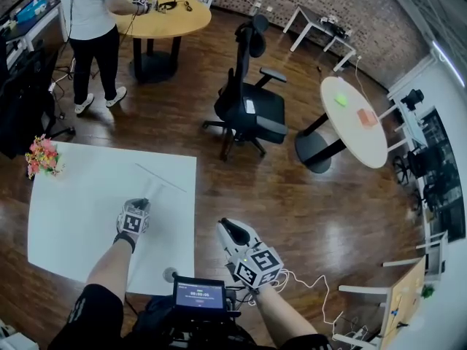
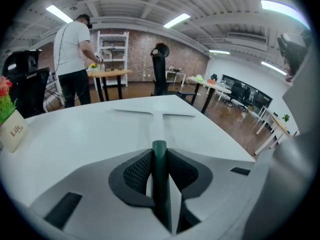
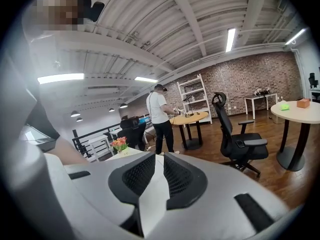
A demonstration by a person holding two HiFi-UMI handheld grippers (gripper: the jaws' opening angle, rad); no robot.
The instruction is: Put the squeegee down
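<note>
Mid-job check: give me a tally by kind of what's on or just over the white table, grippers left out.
Squeegee: 1, handle clamped in the left gripper
Flower pot: 1, at the far left corner
Small round grey item: 1, at the near edge
Total: 3

Surface mostly free to pass; flowers block far-left corner, squeegee near far-right edge. Office chair beyond, well apart.
</note>
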